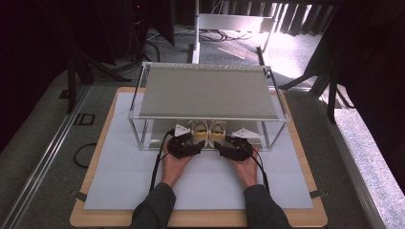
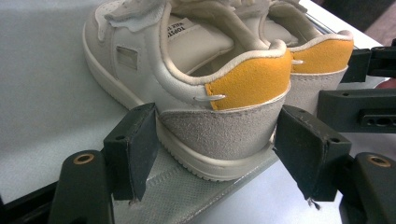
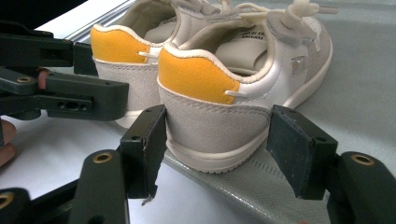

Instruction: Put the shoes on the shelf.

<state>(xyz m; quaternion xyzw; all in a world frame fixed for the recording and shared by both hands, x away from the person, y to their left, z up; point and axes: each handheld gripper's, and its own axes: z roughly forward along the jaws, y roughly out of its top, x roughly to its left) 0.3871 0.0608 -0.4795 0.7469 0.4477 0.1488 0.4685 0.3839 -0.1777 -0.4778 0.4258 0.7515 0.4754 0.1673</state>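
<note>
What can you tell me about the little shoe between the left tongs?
The left shoe is a small cream sneaker with a grey suede heel, an orange heel tab and a pale rubber sole. It stands upright on the rack's lower shelf, heel over the edge, beside its twin. The left tongs flank its heel.

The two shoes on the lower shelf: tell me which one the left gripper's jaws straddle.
The left shoe of the pair: the left gripper brackets its heel; the right shoe sits between the right gripper's jaws.
</note>
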